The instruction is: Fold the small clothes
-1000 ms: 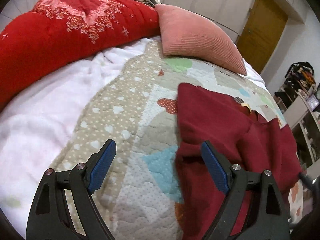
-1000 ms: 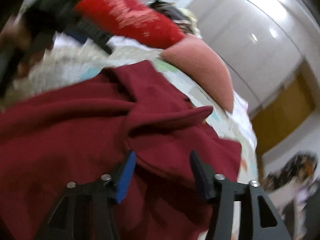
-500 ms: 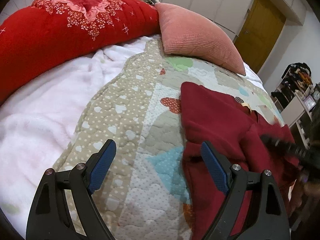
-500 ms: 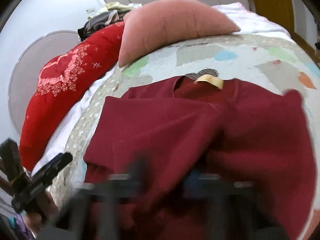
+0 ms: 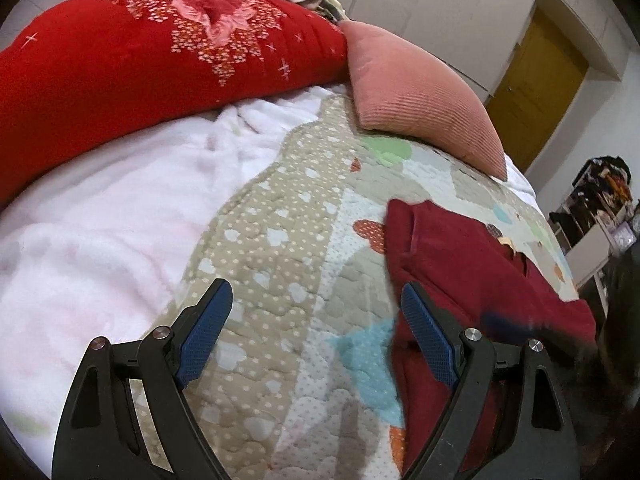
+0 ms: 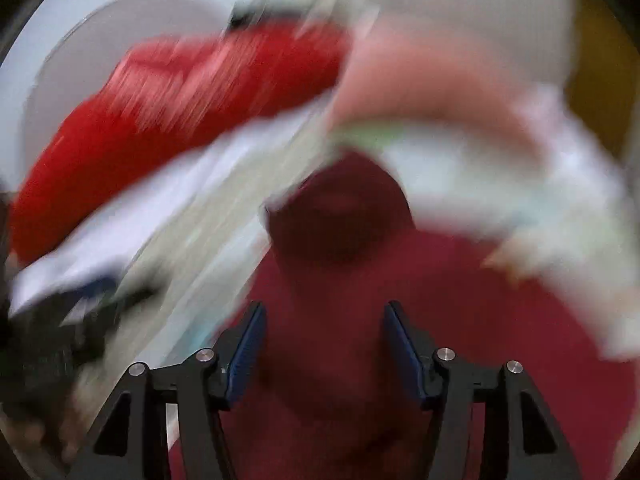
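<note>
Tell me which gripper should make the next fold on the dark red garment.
Right, probably. The right gripper is open directly over the dark red garment, though that view is blurred. The left gripper is open mostly over the quilt, at the garment's edge.

White wardrobes [image 5: 432, 8] (glossy), yellow door [image 5: 536, 92].

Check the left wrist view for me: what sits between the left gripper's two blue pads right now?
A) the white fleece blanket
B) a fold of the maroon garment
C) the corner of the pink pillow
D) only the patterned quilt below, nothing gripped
D: the left gripper stands wide open above the quilt, while the maroon garment lies off to its right side, not pinched.
</note>
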Demonstrator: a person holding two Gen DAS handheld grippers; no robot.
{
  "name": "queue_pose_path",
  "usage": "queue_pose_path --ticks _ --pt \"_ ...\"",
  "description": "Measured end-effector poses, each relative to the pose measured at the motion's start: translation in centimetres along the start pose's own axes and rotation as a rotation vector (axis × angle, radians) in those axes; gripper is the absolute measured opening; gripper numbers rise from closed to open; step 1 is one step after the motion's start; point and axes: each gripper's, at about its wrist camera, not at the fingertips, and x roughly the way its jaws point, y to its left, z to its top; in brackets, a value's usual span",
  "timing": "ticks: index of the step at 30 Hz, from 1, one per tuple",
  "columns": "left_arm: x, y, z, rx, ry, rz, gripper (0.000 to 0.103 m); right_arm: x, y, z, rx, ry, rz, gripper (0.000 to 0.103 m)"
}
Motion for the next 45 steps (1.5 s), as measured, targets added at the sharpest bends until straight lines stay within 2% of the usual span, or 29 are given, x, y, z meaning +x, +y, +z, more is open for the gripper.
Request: queue_pose_path --ticks 3,7,8,10,12,14,16,17,18,19,21,25,28,30,31,32,33,34,35,36,37,39,40,42,43,44,45 --pt "0.0 0.0 0.0 -0.005 -0.004 -0.004 0.087 -2.7 -1.6 -2.3 0.039 -0.062 0.003 0.058" --pt "0.4 -0.6 -0.4 0.013 0.007 -0.008 0.087 -9.2 -6.2 -3.5 0.091 -0.178 -0.141 0.062" --pt "0.4 -0.8 -0.5 0.02 0.009 -0.007 0.087 -9.9 -7.7 -3.6 0.085 -0.175 -0.201 0.062" --pt "0.5 -1.2 -0.7 0.034 0.007 -0.001 0.087 -10.3 -10.6 -4.8 0.075 -0.099 -0.351 0.062" --pt "0.6 -1.6 -0.8 0.043 0.007 -0.008 0.087 -10.1 -13.5 -6.8 0.104 -0.014 -0.419 0.062" --pt "0.8 -1.9 -0.9 0.051 0.015 -0.014 0.087 -10.9 -16.2 -8.9 0.19 0.018 -0.364 0.062" --pt "0.8 -2.2 -0.8 0.055 0.017 -0.025 0.087 -13.4 -17.6 -10.0 0.265 -0.058 -0.261 0.062" --pt "0.8 -2.4 -0.6 0.05 0.015 -0.03 0.087 -14.7 -18.1 -10.2 0.288 -0.106 -0.25 0.062" --pt "0.8 -2.5 -0.3 0.04 0.015 -0.04 0.087 -16.1 -19.0 -10.3 0.316 -0.157 -0.275 0.064" --pt "0.8 -2.6 -0.1 0.034 0.017 -0.049 0.087 -16.7 -19.9 -10.4 0.337 -0.175 -0.307 0.072" --pt "0.9 -2.9 0.4 0.018 0.031 -0.079 0.087 -16.6 -21.8 -10.4 0.389 -0.163 -0.349 0.075" --pt "2.1 -4.7 1.5 0.054 0.048 -0.078 0.087 -14.5 -23.9 -9.8 0.482 -0.143 -0.259 0.075" --pt "3.5 -7.1 2.1 0.145 0.063 -0.061 0.087 -13.9 -24.5 -10.3 0.548 -0.154 -0.226 0.075" --pt "4.1 -8.5 2.3 0.213 0.043 -0.038 0.086 -13.9 -24.3 -10.6 0.55 -0.161 -0.204 0.075" --pt "4.3 -8.8 2.4 0.232 0.037 -0.03 0.084 -13.7 -24.1 -10.7 0.537 -0.16 -0.209 0.075" --pt "4.9 -9.4 2.5 0.256 0.04 -0.024 0.076 -13.6 -24.0 -10.6 0.527 -0.161 -0.218 0.075" --pt "5.6 -9.8 2.5 0.268 0.061 -0.026 0.063 -13.8 -23.9 -10.6 0.518 -0.163 -0.227 0.075" --pt "6.3 -9.9 2.6 0.273 0.085 -0.033 0.056 -13.8 -24.0 -10.5 0.514 -0.166 -0.231 0.075" --pt "7.3 -10.2 2.4 0.276 0.125 -0.047 0.043 -13.8 -24.2 -10.5 0.514 -0.169 -0.23 0.075" --pt "8.1 -10.3 2.3 0.274 0.154 -0.053 0.034 -13.8 -24.4 -10.5 0.518 -0.171 -0.228 0.075" --pt "8.8 -10.4 2.1 0.27 0.175 -0.048 0.034 -13.7 -24.8 -10.5 0.524 -0.17 -0.227 0.075" --pt "9.0 -10.4 2.0 0.258 0.159 -0.023 0.019 -13.2 -25.5 -10.4 0.538 -0.165 -0.222 0.075" --pt "8.6 -10.5 2.1 0.259 0.145 -0.015 0.018 -12.8 -25.9 -10.4 0.548 -0.161 -0.216 0.075" --pt "7.3 -10.4 2.5 0.254 0.118 -0.04 0.01 -12.0 -26.8 -10.2 0.579 -0.156 -0.191 0.075" --pt "6.7 -10.3 2.6 0.257 0.106 -0.05 0.01 -11.4 -27.2 -10.0 0.595 -0.156 -0.16 0.075" --pt "5.9 -10.2 2.6 0.261 0.097 -0.062 0.01 -10.8 -27.4 -9.7 0.596 -0.152 -0.128 0.071" --pt "5.5 -9.9 2.5 0.262 0.095 -0.073 0.01 -10.1 -27.4 -9.2 0.584 -0.139 -0.101 0.061"
